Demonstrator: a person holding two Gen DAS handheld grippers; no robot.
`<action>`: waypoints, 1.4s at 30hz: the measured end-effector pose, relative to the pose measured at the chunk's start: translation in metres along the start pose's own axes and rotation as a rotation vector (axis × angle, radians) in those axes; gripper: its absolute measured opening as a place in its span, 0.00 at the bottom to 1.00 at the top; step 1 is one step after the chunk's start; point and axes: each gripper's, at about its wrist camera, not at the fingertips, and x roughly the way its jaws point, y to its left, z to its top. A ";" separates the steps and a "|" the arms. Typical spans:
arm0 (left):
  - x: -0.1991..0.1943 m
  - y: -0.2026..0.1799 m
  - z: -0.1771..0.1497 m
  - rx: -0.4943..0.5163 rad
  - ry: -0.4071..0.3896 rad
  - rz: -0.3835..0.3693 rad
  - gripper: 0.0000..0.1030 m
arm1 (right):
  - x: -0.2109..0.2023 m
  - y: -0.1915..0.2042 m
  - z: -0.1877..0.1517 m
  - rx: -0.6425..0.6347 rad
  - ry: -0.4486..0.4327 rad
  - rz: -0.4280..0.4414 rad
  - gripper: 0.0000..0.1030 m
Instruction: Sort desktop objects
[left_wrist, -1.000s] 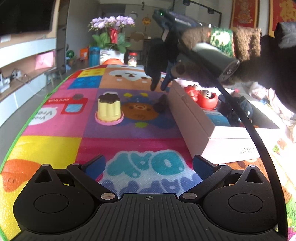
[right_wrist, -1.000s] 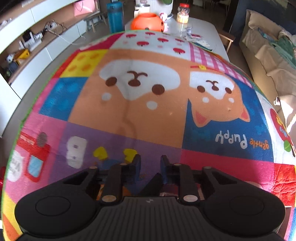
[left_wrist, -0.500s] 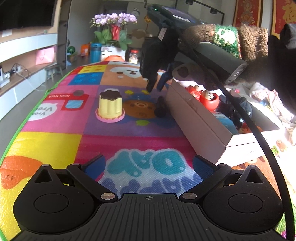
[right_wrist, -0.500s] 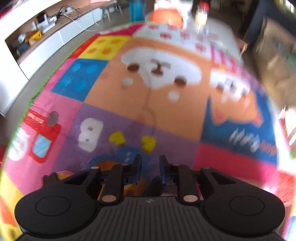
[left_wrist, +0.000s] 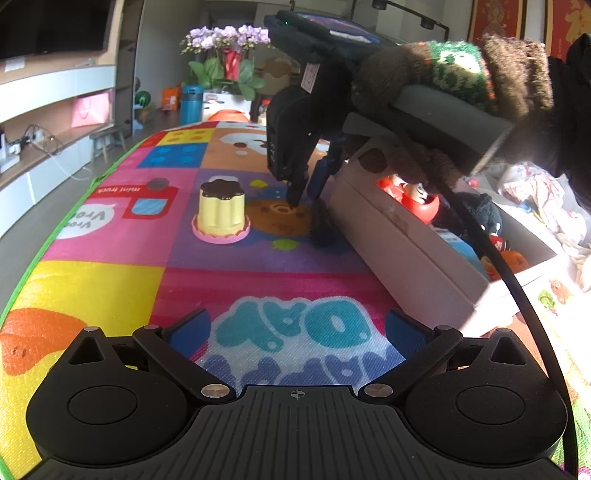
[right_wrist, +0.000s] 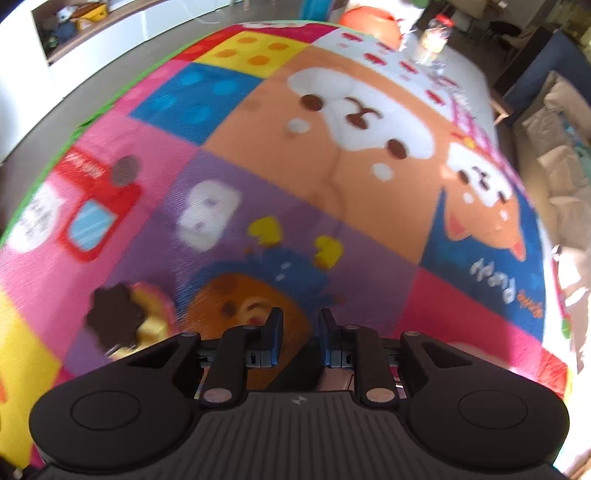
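A yellow pudding toy (left_wrist: 221, 210) with a dark chocolate top stands upright on its pink base on the colourful play mat (left_wrist: 110, 280). In the right wrist view the pudding toy (right_wrist: 122, 321) is blurred at the lower left. My right gripper (left_wrist: 304, 195), held by a gloved hand (left_wrist: 454, 74), points down at the mat between the pudding and the white box (left_wrist: 406, 251). From its own camera the right gripper (right_wrist: 297, 325) is shut with nothing between its fingers. My left gripper (left_wrist: 295, 328) hangs open over the mat's near end, holding nothing.
The white box holds a red round toy (left_wrist: 421, 199), a black plush (left_wrist: 480, 214) and other small toys. A dark patch (left_wrist: 321, 229) lies on the mat by the box wall. Potted flowers (left_wrist: 229, 59), a blue bottle (left_wrist: 191, 103) and an orange bowl (right_wrist: 369, 22) stand at the far end.
The right gripper has moved left and nearer along the box and rolled. The pudding toy has come into the right wrist view at the lower left. The left gripper has kept still.
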 end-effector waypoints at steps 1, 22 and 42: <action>0.000 0.000 0.000 0.000 -0.001 0.000 1.00 | -0.002 0.004 -0.003 -0.012 0.003 0.007 0.19; 0.001 0.010 0.008 -0.052 0.001 0.036 1.00 | -0.150 -0.034 -0.266 -0.017 -0.307 0.144 0.35; 0.065 -0.025 0.048 0.265 0.033 0.042 0.58 | -0.078 -0.072 -0.301 0.303 -0.483 0.155 0.36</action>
